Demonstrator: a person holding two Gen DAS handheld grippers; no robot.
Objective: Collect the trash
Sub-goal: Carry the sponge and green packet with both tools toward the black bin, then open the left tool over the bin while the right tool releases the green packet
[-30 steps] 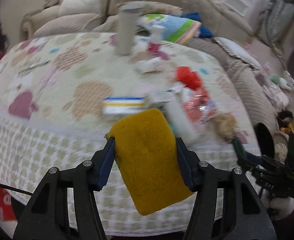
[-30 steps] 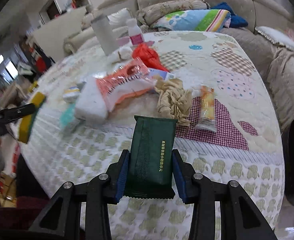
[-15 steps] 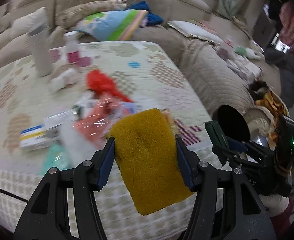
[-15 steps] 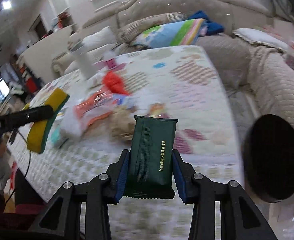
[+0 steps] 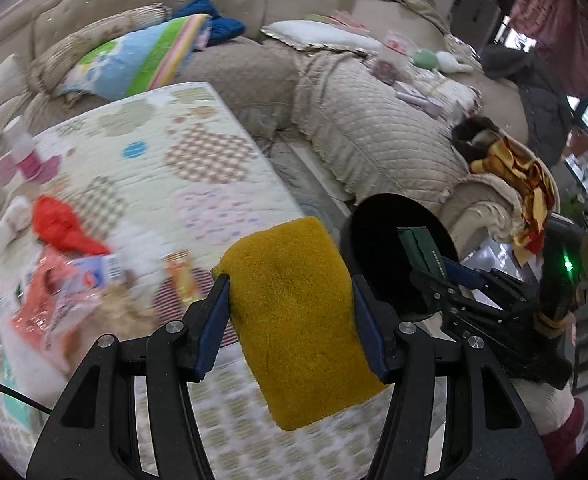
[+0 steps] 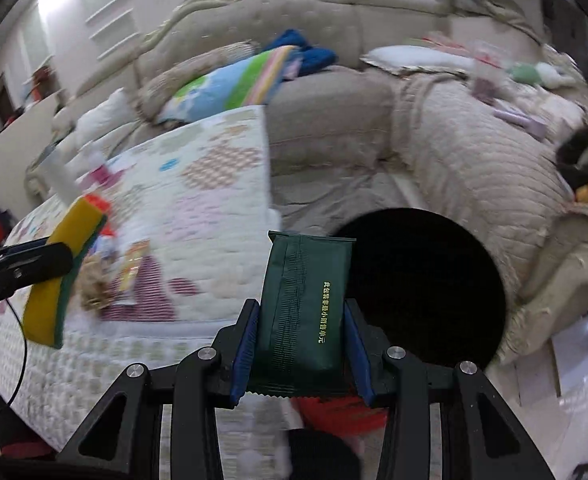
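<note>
My left gripper (image 5: 290, 296) is shut on a yellow sponge (image 5: 298, 312) and hangs over the table's near right corner. The same sponge (image 6: 64, 276), yellow with a green back, shows at the left of the right wrist view. My right gripper (image 6: 302, 336) is shut on a dark green packet (image 6: 304, 312) with gold print, just left of the black bin (image 6: 426, 280). In the left wrist view that packet (image 5: 420, 250) sits in front of the bin's dark opening (image 5: 378, 240). More trash lies on the table: a red wrapper (image 5: 62, 228), an orange-pink packet (image 5: 50, 300), crumpled brown paper (image 5: 128, 308).
The table with a patterned quilt (image 5: 198, 184) fills the left. A beige quilted sofa (image 5: 374, 128) wraps around behind and to the right, carrying a striped cushion (image 5: 142, 56). A white bottle (image 6: 60, 176) stands far back on the table. Red cloth (image 6: 342, 412) lies below my right gripper.
Both grippers have swung right, away from the table's middle toward the black bin, still holding the sponge and the green packet. The bin now looms much larger in both views.
</note>
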